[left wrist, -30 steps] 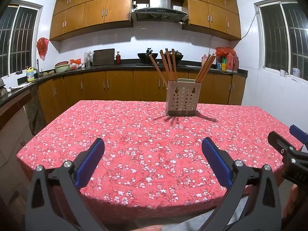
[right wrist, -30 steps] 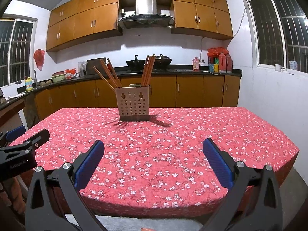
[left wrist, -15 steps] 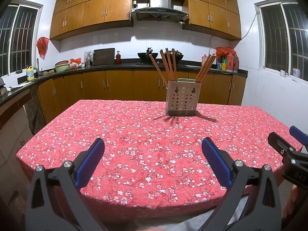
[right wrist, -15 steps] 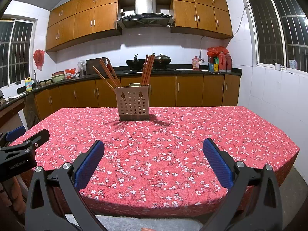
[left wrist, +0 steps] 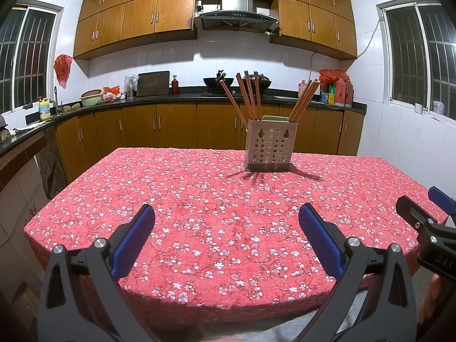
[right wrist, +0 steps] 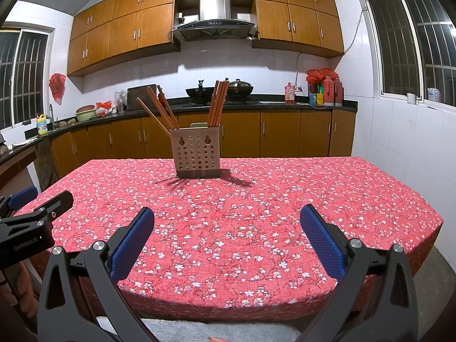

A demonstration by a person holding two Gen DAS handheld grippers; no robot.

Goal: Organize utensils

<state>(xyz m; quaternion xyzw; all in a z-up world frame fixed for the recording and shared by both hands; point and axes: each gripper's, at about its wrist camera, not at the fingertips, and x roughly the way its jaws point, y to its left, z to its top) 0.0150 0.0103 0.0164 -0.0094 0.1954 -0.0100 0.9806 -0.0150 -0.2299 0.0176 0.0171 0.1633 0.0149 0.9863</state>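
Chopsticks [left wrist: 250,97] stand in a beige holder [left wrist: 269,145] with round holes, and we see this holder upright on the far part of the table [left wrist: 199,199], which wears a red cloth with small white flowers. In the left wrist view the sticks form two groups: one group on the left side of the holder leans and fans toward the left, and another group [left wrist: 303,101] on the right side leans toward the right. In the right wrist view the same holder [right wrist: 196,152] is seen a little left of the middle, with its sticks [right wrist: 218,102] rising above the rim. We hold the left gripper [left wrist: 226,238] above the near edge of the table, its blue pads wide apart and nothing between them. We hold the right gripper [right wrist: 227,239] in the same way, also spread wide and holding nothing, over the near edge. Both grippers are well apart from the holder. Each camera catches the other gripper at the side of its picture. Behind the table runs a dark counter [left wrist: 182,91] with wooden cabinets below and above, a wok [left wrist: 218,81] on the stove, a cutting board [left wrist: 153,83] against the wall, and red bottles [right wrist: 327,89] at the right end.
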